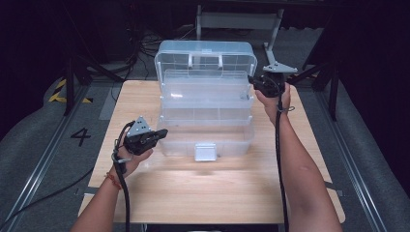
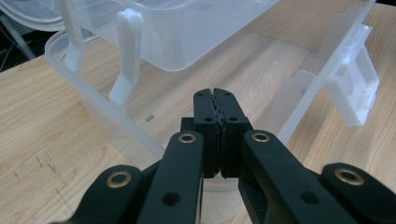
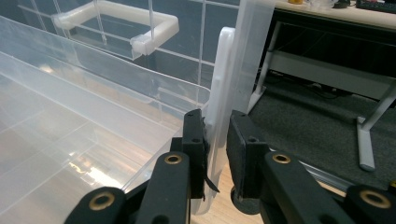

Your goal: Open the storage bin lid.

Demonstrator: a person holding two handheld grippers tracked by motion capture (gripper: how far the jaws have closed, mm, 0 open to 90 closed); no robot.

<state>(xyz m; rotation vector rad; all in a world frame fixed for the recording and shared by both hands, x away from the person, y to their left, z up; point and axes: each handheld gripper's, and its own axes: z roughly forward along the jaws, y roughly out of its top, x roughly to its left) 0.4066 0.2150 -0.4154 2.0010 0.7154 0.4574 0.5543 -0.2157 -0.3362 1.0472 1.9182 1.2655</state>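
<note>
We see one clear toolbox [image 1: 205,108], two grippers: left gripper [image 1: 162,133] pressed together, right gripper [image 1: 251,79] pinching the hinge arm [image 3: 219,93]; floor reads "4" [image 1: 80,136].

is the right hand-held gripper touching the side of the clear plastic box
Touching. In the right gripper view the right hand-held gripper straddles the box's white side arm, one pad pressed on it; the other pad's contact is unclear.
</note>
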